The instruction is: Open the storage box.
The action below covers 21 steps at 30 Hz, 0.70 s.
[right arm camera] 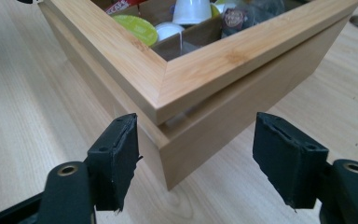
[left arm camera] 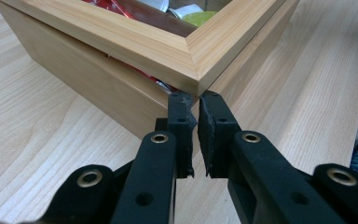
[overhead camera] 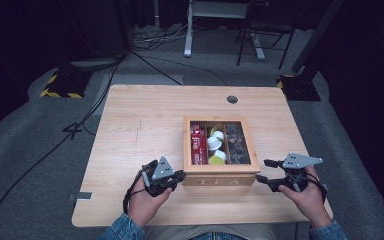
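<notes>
A wooden box marked TEA [overhead camera: 220, 180] stands at the table's front middle, under a wood-framed glass lid [overhead camera: 186, 145]. Through the glass I see red packets [overhead camera: 197, 142], white capsules [overhead camera: 214, 142] and dark pods [overhead camera: 236, 142]. My left gripper [overhead camera: 181, 177] is shut with nothing between its jaws. Its tips [left arm camera: 197, 100] touch the box's front-left corner just under the lid [left arm camera: 186, 51]. My right gripper [overhead camera: 262, 170] stands open off the front-right corner. Its jaws [right arm camera: 196, 122] straddle that corner without touching it, and there the lid [right arm camera: 200, 79] sits a crack above the box wall [right arm camera: 223, 121].
The light wooden table [overhead camera: 140, 125] has a round cable hole [overhead camera: 232, 99] at its back edge. A person's hands and denim sleeves come in over the front edge. Cables, a desk leg [overhead camera: 188, 47] and a hazard-striped base [overhead camera: 62, 85] lie on the grey floor behind.
</notes>
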Tool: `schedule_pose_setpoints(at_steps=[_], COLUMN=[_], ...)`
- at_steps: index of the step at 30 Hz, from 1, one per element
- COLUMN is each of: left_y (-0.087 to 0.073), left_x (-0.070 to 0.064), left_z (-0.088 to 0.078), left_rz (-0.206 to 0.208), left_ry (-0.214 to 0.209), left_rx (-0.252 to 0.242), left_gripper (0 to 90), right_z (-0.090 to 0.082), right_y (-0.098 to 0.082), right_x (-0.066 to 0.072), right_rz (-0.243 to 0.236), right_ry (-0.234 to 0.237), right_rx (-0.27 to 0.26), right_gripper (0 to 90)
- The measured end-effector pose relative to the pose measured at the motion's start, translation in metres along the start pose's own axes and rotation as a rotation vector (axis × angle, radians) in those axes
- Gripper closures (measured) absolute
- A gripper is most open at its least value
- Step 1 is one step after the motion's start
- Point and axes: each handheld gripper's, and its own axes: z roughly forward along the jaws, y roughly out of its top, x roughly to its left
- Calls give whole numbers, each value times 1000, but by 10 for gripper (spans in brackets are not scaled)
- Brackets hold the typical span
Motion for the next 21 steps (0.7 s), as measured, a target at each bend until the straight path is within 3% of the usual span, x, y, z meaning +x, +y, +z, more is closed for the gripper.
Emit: schedule_pose_setpoints(at_steps=[14, 21], left_y=[4, 9], left_x=[1, 2], left_z=[-2, -4], left_rz=[4, 17], left_ry=[5, 21], left_rx=[-37, -66], left_gripper=[824, 751], right_z=[3, -2], right_y=[10, 16], right_x=[8, 8], right_rz=[-76, -99], right_ry=[-60, -68], right_rx=[-43, -61], right_gripper=[345, 357])
